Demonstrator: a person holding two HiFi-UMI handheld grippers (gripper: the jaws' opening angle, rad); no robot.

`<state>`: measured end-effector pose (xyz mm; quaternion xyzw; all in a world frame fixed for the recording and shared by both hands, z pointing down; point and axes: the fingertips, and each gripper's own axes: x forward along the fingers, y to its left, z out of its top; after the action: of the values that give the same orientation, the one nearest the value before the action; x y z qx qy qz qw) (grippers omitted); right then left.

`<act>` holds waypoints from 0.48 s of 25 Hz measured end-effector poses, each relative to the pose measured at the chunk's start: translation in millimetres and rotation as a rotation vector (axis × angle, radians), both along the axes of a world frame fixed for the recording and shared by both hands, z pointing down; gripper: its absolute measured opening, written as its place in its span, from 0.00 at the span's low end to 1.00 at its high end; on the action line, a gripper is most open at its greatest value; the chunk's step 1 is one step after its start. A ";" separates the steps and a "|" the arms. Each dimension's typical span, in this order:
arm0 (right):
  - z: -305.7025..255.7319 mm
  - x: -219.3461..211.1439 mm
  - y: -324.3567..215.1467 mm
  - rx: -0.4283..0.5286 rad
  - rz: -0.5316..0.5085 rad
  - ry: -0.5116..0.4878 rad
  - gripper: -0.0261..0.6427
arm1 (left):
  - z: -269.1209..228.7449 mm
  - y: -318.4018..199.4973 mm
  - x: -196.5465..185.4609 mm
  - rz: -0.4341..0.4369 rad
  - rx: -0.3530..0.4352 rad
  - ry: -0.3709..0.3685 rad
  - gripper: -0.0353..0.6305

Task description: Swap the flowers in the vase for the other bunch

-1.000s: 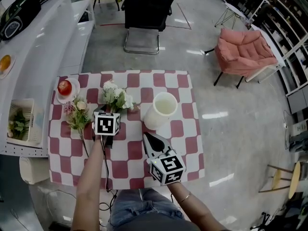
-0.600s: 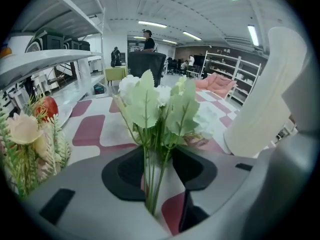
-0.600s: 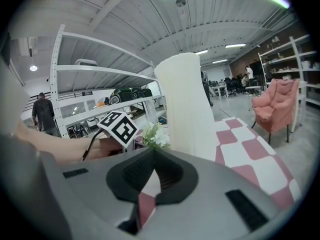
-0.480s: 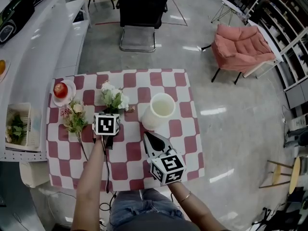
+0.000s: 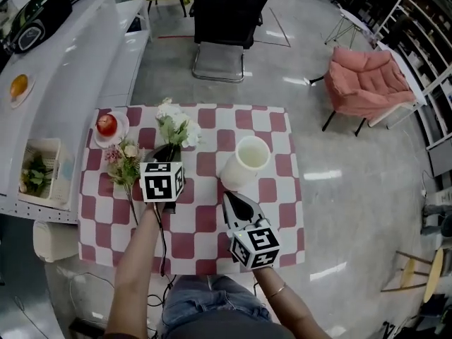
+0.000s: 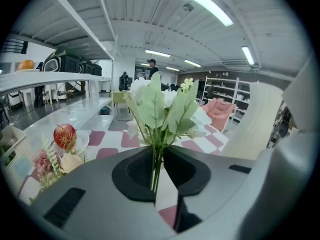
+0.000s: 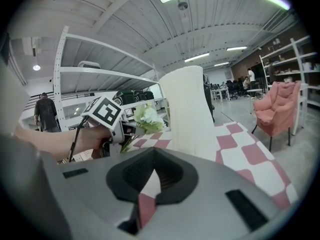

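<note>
A bunch of white flowers (image 5: pixel 174 128) with green leaves hangs over the red-and-white checked table (image 5: pixel 275 217), its stems (image 6: pixel 156 166) pinched between the jaws of my left gripper (image 5: pixel 168 152), which have just been closing. In the left gripper view the blooms (image 6: pixel 161 103) stand upright above the left gripper (image 6: pixel 159 153). A pink and cream bunch (image 5: pixel 124 162) lies flat on the cloth to the left. The white vase (image 5: pixel 244 162) stands at the middle right, with nothing showing in its mouth. My right gripper (image 5: pixel 227 196) rests shut and empty just in front of the vase (image 7: pixel 187 111).
A red apple (image 5: pixel 106 124) sits on a small plate at the table's far left corner. A white basket (image 5: pixel 39 176) with greenery stands on the counter to the left. A black chair (image 5: pixel 227 21) and a pink armchair (image 5: pixel 367 83) stand beyond the table.
The left gripper's jaws have closed on the white bunch's stems and it has risen, lifting the bunch off the cloth. The right gripper has stayed by the vase.
</note>
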<state>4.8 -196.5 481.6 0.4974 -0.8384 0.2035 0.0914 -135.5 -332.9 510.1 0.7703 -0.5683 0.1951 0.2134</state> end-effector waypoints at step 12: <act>-21.2 7.8 13.9 0.065 -0.012 -0.013 0.05 | -121.5 16.1 33.6 0.046 0.246 0.141 0.14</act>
<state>12.6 -182.5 460.4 0.4939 -0.8480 0.1787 0.0709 -101.9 -316.8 388.6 0.8152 -0.5539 0.0743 0.1522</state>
